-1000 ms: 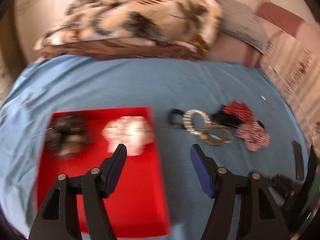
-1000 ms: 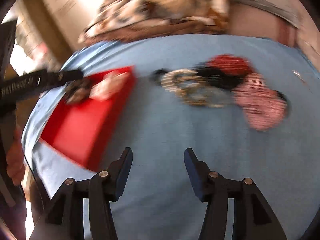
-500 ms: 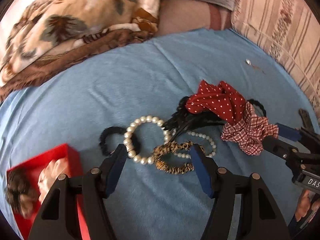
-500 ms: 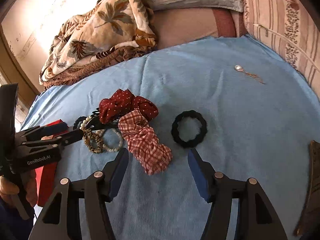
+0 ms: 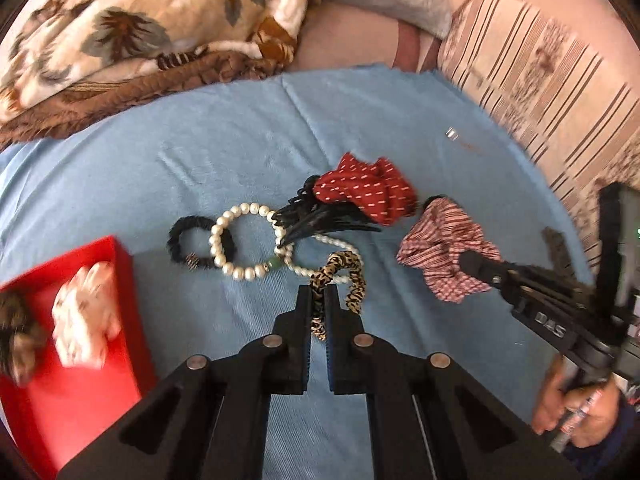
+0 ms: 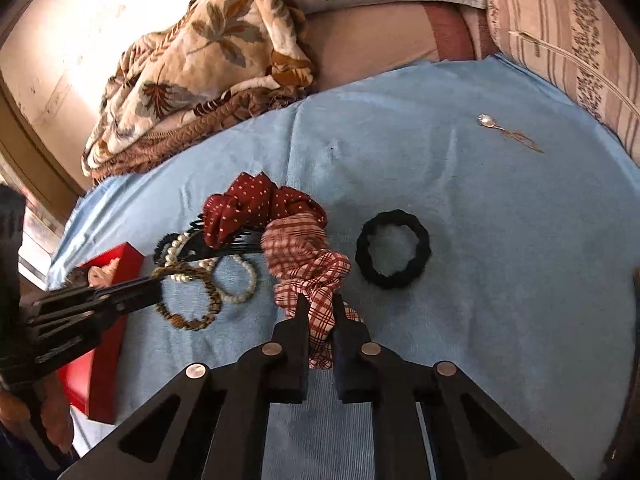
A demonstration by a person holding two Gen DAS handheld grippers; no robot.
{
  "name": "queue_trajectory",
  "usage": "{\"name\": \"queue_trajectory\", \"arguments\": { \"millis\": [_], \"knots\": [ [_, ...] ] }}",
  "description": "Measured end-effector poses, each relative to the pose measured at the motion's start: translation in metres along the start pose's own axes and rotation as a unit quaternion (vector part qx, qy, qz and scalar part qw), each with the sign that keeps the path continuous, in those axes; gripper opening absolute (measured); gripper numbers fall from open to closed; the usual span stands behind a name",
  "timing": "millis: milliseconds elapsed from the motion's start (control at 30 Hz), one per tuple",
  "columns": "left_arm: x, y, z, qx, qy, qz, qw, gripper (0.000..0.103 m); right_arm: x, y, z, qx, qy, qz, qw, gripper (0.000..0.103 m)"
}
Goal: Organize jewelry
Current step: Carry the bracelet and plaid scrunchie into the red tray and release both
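In the left wrist view, the leopard-print band (image 5: pixel 340 280) is being clamped by the left gripper (image 5: pixel 318 300), jaws just closed; two scrunchies are already lying in the red box (image 5: pixel 72 400); two pearl bracelets are still waiting on the bed (image 5: pixel 200 152). In the right wrist view, the plaid scrunchie (image 6: pixel 308 276) is being pinched by the right gripper (image 6: pixel 320 312), jaws just closed; one black ring (image 6: pixel 394 254) and one red scrunchie (image 6: pixel 248 204) are being left
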State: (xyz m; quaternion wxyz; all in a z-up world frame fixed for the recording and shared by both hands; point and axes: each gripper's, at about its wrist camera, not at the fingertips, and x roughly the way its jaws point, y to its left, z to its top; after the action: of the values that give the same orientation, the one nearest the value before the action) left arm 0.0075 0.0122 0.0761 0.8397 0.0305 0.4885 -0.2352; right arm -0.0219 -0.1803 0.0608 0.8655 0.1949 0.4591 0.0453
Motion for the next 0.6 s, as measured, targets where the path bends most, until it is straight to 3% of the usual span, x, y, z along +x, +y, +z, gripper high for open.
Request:
{"name": "queue_trajectory", "arguments": {
  "millis": [167, 300, 400, 600],
  "knots": [
    [-0.056, 0.020, -0.026, -0.053, -0.038, -0.006, 0.9978, 0.006, -0.030, 0.011, -0.006, 0.002, -0.011, 0.024, 1.000, 0.010],
    [-0.092, 0.059, -0.053, -0.123, -0.060, 0.021, 0.9904, 0.006, -0.047, 0.039, -0.011, -0.014, -0.013, 0.054, 0.998, 0.010],
    [-0.113, 0.102, -0.082, -0.191, -0.063, 0.064, 0.9774, 0.006, -0.050, 0.072, -0.017, -0.038, -0.002, 0.083, 0.996, 0.010],
    [-0.132, 0.171, -0.132, -0.272, -0.045, 0.167, 0.9467, 0.006, -0.033, 0.163, -0.038, -0.101, 0.048, 0.157, 0.981, 0.010]
  ]
}}
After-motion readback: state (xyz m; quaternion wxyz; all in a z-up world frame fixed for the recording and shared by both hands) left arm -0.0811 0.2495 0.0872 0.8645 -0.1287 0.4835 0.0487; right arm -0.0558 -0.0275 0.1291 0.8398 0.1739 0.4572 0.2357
